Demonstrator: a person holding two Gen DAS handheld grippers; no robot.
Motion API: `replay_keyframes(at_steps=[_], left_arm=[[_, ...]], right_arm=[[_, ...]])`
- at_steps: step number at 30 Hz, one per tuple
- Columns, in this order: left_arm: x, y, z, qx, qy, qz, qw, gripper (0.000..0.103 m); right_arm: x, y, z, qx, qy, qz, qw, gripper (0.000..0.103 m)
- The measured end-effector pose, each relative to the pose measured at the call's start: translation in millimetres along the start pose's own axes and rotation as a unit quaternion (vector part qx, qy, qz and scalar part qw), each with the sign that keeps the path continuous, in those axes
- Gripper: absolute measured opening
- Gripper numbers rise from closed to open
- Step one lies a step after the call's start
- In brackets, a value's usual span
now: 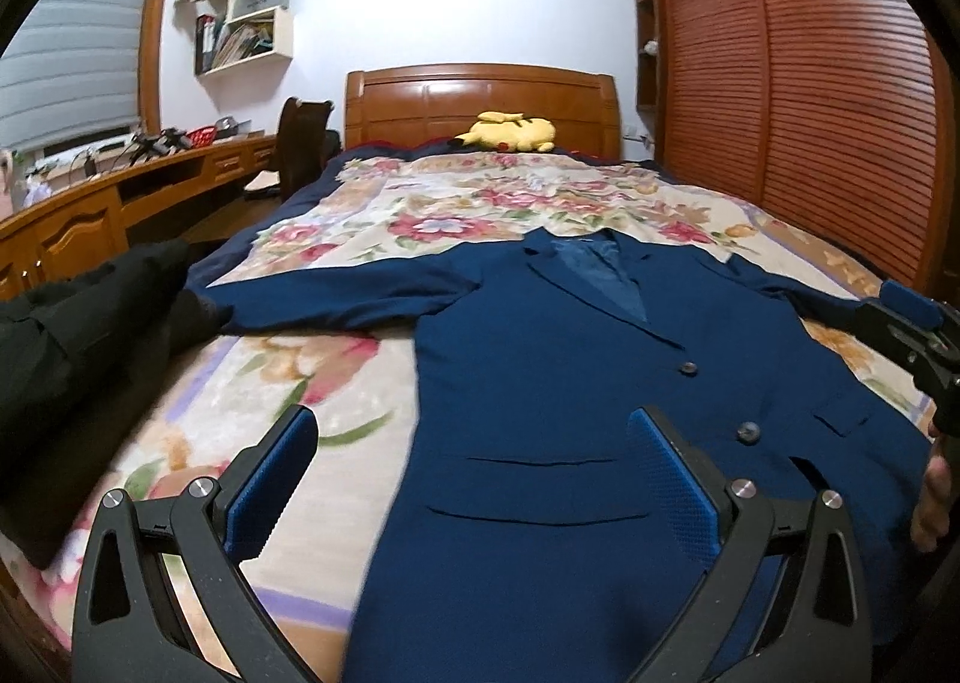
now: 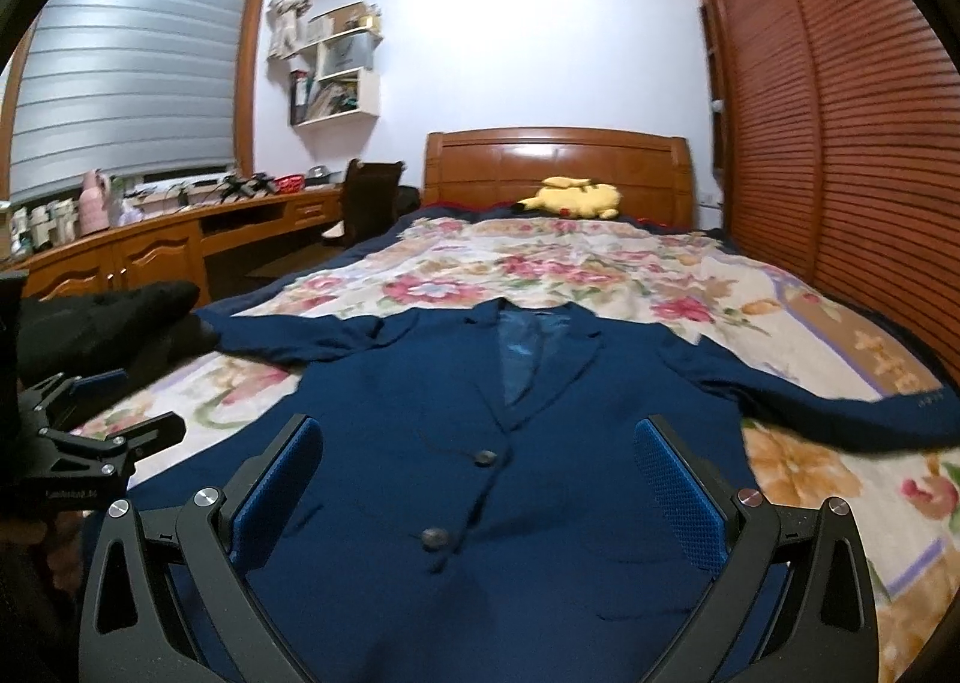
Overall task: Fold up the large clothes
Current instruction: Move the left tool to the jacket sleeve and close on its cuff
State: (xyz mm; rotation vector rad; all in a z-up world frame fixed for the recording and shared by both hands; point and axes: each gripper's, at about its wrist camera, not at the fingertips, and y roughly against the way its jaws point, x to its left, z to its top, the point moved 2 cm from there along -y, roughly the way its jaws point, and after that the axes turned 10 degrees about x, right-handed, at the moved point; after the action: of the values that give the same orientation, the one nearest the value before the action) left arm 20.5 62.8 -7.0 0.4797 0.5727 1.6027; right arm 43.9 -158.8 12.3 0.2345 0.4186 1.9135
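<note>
Navy blue cloth fills the near half of the bed (image 1: 336,383): a suit jacket (image 1: 540,383) lies flat and face up on the floral bedspread (image 2: 570,269), collar toward the wooden headboard (image 1: 480,101), hem toward the foot edge. Its front is closed, two dark buttons (image 2: 435,539) in a line below the lapels. One sleeve stretches toward the bed's left edge, where its cuff touches a heap of black clothing (image 1: 72,335); the other sleeve runs out toward the right edge, beside the slatted wardrobe doors (image 2: 840,143).

Both tools hover over the jacket's lower part, empty. The left tool (image 1: 474,467) has its blue pads (image 1: 678,479) spread wide, one above the bare bedspread just beside the jacket's side, the other above the cloth near the lower button. The right tool (image 2: 477,479) is likewise spread wide, both pads over the jacket front, the buttons between them. Whether either touches the fabric cannot be told.

A yellow plush toy (image 1: 510,131) lies at the head edge against the headboard. White box shelves (image 2: 342,65) on the wall hold upright binders and loose papers. On the long wooden surface (image 2: 150,239) under the window stands a red basket (image 2: 287,181); its contents are too small to make out.
</note>
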Motion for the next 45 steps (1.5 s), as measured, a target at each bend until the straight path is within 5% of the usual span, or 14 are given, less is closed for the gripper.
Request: replay_keyframes(at_steps=[10,19,29,40,45], left_arm=[[45,-9,10,0.010,0.021,0.029,0.9993,0.103],[80,-29,25,0.025,-0.009,0.075,0.9968,0.103],[108,-80,47,0.076,-0.020,0.086,0.9932,0.103],[130,-150,72,0.135,0.008,0.045,0.9898,0.103],[141,-179,84,0.154,0.032,0.032,0.9871,0.088]], right_arm=[[10,-35,32,0.007,0.023,0.028,0.999,0.103],[14,-65,39,0.023,0.037,0.055,0.998,0.103],[14,-104,54,0.061,0.053,0.070,0.994,0.103],[22,-115,64,0.078,0.070,0.076,0.992,0.103],[25,-118,65,0.080,0.083,0.078,0.990,0.103]])
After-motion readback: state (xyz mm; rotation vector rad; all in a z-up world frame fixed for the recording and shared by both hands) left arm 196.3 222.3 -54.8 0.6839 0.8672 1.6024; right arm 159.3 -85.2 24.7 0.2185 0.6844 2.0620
